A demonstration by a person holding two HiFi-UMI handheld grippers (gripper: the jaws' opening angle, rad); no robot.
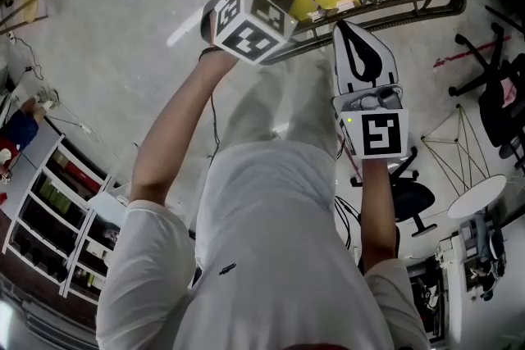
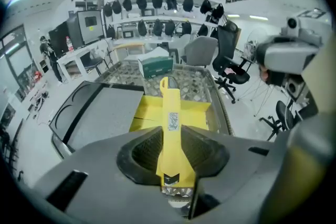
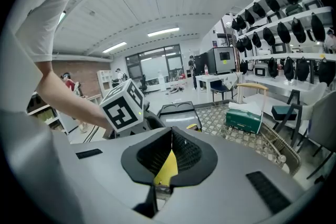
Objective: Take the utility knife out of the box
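The left gripper (image 2: pixel 171 157) has its jaws closed narrow on the tail end of the yellow utility knife (image 2: pixel 170 107). The knife's body runs straight out along the jaws and ends over the yellow box (image 2: pixel 197 112). Gripping it low by the tail leaves most of its length free, which suits drawing it lengthwise out of the box. I judge it is already out, held above the box rather than lying in it. The right gripper (image 3: pixel 170 136), at the near right corner of the box, has its jaws pinched together on a thin yellow sheet (image 3: pixel 168 168), most likely a flap of the box. It seems to be there to steady the box and keep it open as the knife comes away. The box lies open on a mesh-topped table (image 2: pixel 202 86). A dark grey tray (image 2: pixel 100 113) sits just left of the box, and a green tissue box (image 2: pixel 156 66) stands beyond it, well apart; neither is in the way.
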